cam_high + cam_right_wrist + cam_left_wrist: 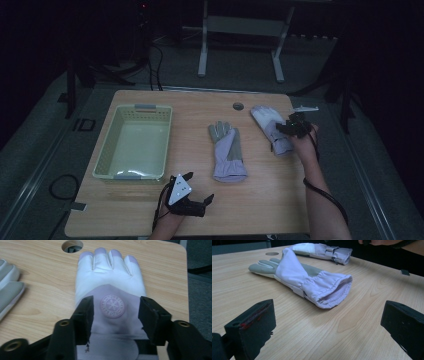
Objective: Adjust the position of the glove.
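**Straddling the right-hand glove, nothing pinched so far**

Straddling is about the best word for it: the right gripper (pixel 115 307) is held over the far-right glove (pixel 110 295), and its jaws are seen parted on either side of the wrist section, around the round badge. Whether the pads actually press the fabric can't be told from the right gripper view. That glove is laid flat near the counter's (pixel 260 200) right edge, fingertips pointed at the round cable hole (pixel 72 245).

The second glove (pixel 227 150) is spread out mid-counter, cuff toward the person. The left gripper (pixel 192 192) is parked on the counter's near edge with its jaws wide apart and nothing between them; the cuff opening is seen just ahead in the left gripper view. A pale green basket (pixel 102 165) is set well off to the left.
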